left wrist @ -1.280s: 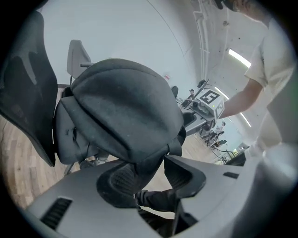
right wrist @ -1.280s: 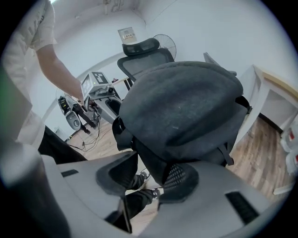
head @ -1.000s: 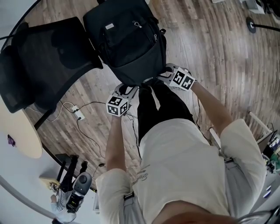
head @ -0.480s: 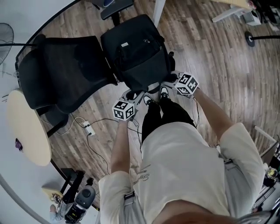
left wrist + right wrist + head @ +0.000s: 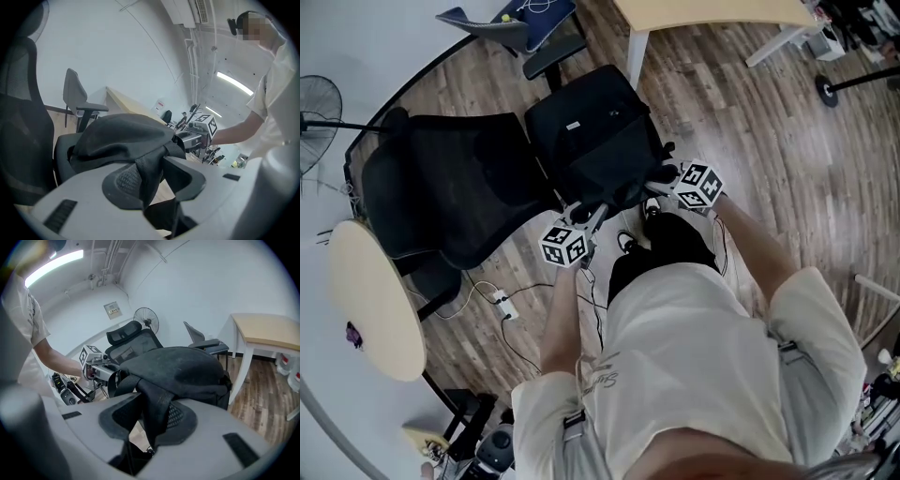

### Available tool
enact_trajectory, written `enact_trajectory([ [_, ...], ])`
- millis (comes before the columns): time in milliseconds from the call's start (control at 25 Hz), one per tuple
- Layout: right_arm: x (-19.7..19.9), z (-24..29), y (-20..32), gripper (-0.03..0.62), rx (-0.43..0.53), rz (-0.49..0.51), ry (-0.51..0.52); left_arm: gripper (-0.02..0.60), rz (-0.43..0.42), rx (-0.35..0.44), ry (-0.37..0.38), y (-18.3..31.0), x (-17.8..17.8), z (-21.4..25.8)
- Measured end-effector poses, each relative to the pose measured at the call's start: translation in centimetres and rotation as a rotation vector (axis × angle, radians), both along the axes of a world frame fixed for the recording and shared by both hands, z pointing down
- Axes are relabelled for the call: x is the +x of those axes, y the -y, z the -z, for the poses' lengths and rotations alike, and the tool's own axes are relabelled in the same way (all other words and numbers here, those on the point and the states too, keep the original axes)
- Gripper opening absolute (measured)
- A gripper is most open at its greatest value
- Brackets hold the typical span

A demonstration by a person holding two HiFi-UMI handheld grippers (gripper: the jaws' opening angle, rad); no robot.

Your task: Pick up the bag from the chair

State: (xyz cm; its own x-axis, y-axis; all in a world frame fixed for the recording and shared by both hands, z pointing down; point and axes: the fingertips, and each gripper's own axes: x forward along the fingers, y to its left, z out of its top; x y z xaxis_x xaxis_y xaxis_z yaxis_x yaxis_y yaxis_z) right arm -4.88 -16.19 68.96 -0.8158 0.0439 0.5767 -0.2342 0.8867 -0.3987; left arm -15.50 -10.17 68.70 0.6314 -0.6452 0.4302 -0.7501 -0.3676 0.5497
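Wood-plank floor (image 5: pixel 787 141), white walls (image 5: pixel 197 277), pale desk (image 5: pixel 712 11) w/ white legs, round table (image 5: pixel 370 300), fan (image 5: pixel 317 98), strip light (image 5: pixel 51 266) overhead.

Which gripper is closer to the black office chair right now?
Left. The left gripper, clamped on the bag, is right beside the office chair. The right gripper grips the bag's opposite side, so the bag lies between it and the chair.

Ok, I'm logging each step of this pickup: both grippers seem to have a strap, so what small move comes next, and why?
Probably raise both grippers evenly and draw the bag toward the body. The left gripper and right gripper are each shut on a strap, and the bag sits close against the chair. Whether it clears the seat isn't visible, so a level lift seems safest.
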Motion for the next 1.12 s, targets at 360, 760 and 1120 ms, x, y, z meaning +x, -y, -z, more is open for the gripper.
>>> enact_trajectory([
  [360, -2.5, 3.3, 4.2, 0.069, -0.011, 0.073, 0.085, 0.135, 0.065, -0.002, 0.001, 4.7, -2.6, 3.0],
  [760, -4.4, 8.0, 8.1, 0.032, -0.026, 0.121, 0.199, 0.105, 0.14, 0.05, -0.09, 7.7, -4.0, 6.8],
  [1120, -7.2, 11.5, 11.7, 0.032, 0.03, 0.064, 0.251, 0.076, 0.117, 0.13, -0.097, 11.2, -6.9, 10.9],
])
